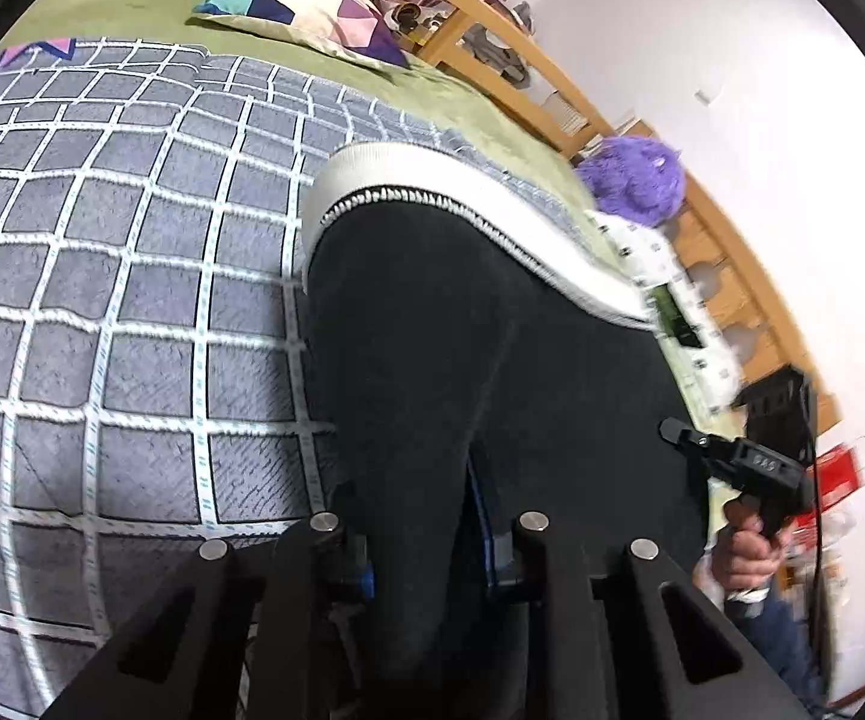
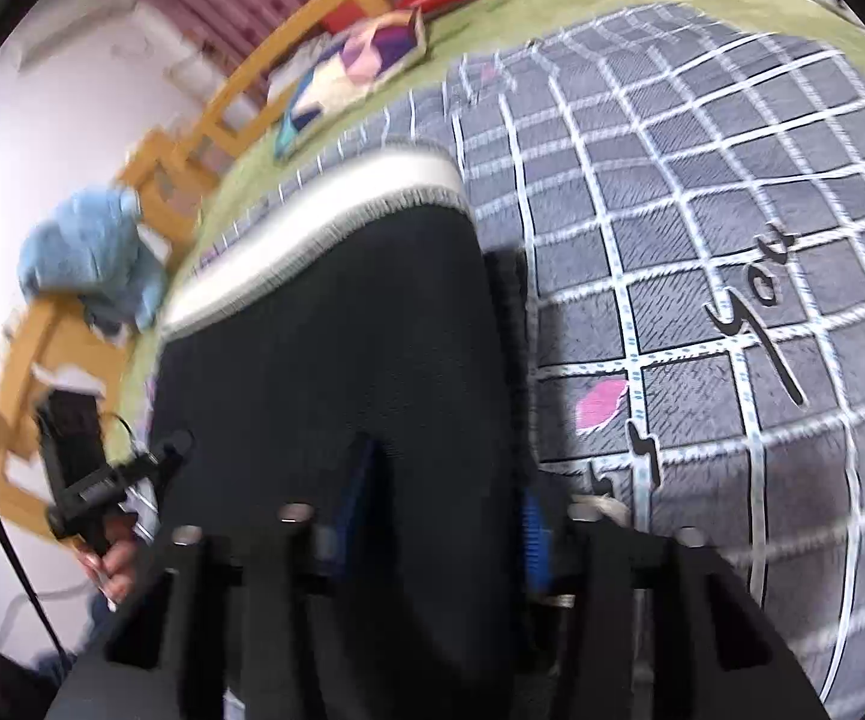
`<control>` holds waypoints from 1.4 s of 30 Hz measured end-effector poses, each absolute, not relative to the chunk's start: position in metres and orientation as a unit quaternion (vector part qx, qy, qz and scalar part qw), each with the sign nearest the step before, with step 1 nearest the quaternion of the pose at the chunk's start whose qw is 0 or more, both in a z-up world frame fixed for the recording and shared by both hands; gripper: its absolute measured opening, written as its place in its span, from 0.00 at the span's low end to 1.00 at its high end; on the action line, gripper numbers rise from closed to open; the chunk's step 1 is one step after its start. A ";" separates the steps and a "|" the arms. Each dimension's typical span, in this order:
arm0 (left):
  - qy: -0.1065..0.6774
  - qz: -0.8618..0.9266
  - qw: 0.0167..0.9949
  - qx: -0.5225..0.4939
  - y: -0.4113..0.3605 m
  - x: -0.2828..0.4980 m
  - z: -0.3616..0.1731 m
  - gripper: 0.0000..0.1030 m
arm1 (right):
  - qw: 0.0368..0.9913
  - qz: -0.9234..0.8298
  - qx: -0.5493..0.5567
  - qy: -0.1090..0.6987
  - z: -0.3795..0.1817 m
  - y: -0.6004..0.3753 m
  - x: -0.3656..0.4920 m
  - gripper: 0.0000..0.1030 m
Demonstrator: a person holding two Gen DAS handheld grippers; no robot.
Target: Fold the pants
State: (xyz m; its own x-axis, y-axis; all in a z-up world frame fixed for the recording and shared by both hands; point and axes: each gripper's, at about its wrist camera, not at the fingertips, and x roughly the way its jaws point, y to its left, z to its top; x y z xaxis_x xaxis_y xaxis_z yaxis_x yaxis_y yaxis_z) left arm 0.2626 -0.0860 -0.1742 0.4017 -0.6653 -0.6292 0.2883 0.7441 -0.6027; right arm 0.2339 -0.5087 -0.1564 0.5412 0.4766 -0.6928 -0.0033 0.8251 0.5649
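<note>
Pants (image 1: pixel 480 324), one pair, black soft knit with a white ribbed waistband, stretch ahead of both grippers over the grey grid-checked fleecy blanket (image 1: pixel 132 276); left gripper (image 1: pixel 426 546) and right gripper (image 2: pixel 438 528) each clench black fabric.

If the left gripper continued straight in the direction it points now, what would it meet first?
The left gripper is already closed on the black pants. Going straight on, it would push along this fabric toward the white waistband, then probably the grey checked blanket. Depth is uncertain.
</note>
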 end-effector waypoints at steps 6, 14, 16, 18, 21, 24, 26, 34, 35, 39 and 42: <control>0.428 -0.271 0.840 -0.193 -0.022 0.262 -0.116 0.19 | 0.852 0.176 0.270 0.413 -0.119 -0.429 0.216 0.19; 0.483 -0.165 0.842 -0.177 0.079 0.279 -0.127 0.25 | 0.824 0.222 0.271 0.445 -0.165 -0.316 0.244 0.21; 0.499 -0.111 0.843 -0.163 0.086 0.280 -0.151 0.30 | 0.835 0.199 0.250 0.447 -0.177 -0.320 0.252 0.23; 0.499 -0.080 0.854 -0.126 0.085 0.276 -0.161 0.40 | 0.833 0.184 0.259 0.453 -0.187 -0.329 0.256 0.27; 0.463 -0.047 0.881 -0.084 0.082 0.252 -0.150 0.43 | 0.851 0.140 0.212 0.459 -0.171 -0.328 0.245 0.40; 0.426 -0.070 0.902 -0.032 0.067 0.229 -0.123 0.44 | 0.891 0.098 0.149 0.417 -0.131 -0.313 0.215 0.39; 0.401 -0.110 0.910 -0.009 0.053 0.214 -0.103 0.45 | 0.895 0.127 0.147 0.401 -0.115 -0.297 0.203 0.39; 0.431 -0.142 0.891 0.011 0.047 0.148 -0.161 0.50 | 0.886 0.158 0.067 0.432 -0.159 -0.249 0.162 0.36; 0.427 -0.142 0.893 0.007 0.051 0.140 -0.171 0.52 | 0.889 0.160 0.058 0.424 -0.163 -0.249 0.156 0.34; 0.391 -0.170 0.904 -0.033 0.080 0.113 -0.152 0.51 | 0.888 0.149 0.043 0.433 -0.156 -0.245 0.138 0.34; 0.384 -0.180 0.905 -0.024 0.093 0.092 -0.148 0.52 | 0.893 0.147 0.063 0.420 -0.144 -0.253 0.124 0.34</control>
State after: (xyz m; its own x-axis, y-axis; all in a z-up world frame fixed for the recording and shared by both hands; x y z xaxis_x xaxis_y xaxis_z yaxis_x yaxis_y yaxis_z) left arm 0.0924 0.0935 -0.1484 0.6404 -0.3441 -0.6866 0.3066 0.9342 -0.1822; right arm 0.1238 -0.2526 -0.1439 0.6032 0.3158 -0.7324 -0.2097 0.9488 0.2364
